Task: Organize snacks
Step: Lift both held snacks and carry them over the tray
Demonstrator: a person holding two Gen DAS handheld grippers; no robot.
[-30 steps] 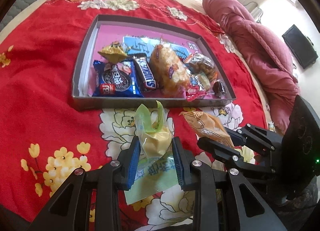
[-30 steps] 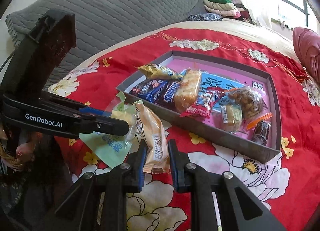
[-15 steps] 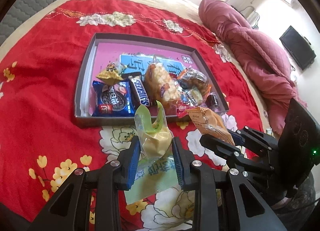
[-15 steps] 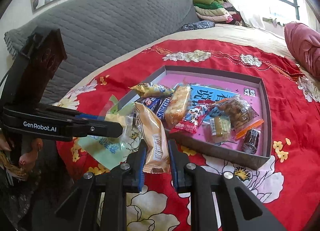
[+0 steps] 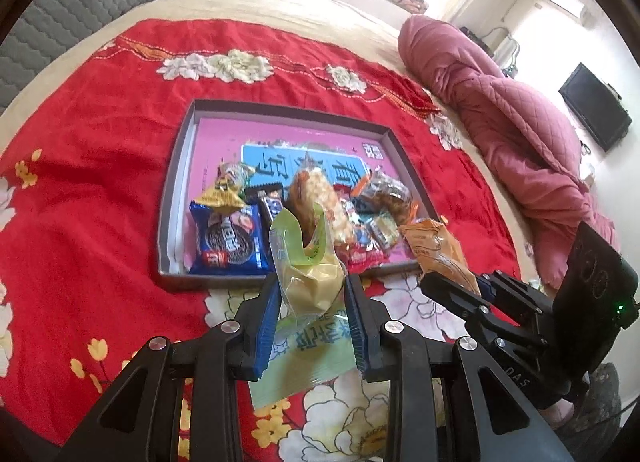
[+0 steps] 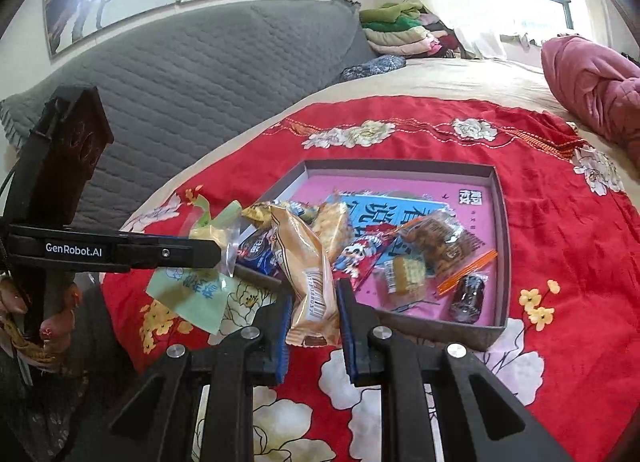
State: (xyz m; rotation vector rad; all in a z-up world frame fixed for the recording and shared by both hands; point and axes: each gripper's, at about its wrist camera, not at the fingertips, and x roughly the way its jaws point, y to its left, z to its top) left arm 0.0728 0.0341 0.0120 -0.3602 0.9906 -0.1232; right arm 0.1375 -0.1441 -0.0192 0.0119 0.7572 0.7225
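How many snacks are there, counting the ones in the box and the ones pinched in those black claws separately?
Snacks lying in the box: 8
Snacks held (green packet in the left gripper, orange packet in the right gripper): 2
Total: 10

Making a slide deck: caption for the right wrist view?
Right gripper holds an orange snack packet near the snack-filled tray on a red floral cloth.

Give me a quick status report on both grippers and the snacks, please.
Left gripper shut on green-yellow snack pack. Right gripper shut on orange snack pack. Both held short of the snack box. Nothing in the way.
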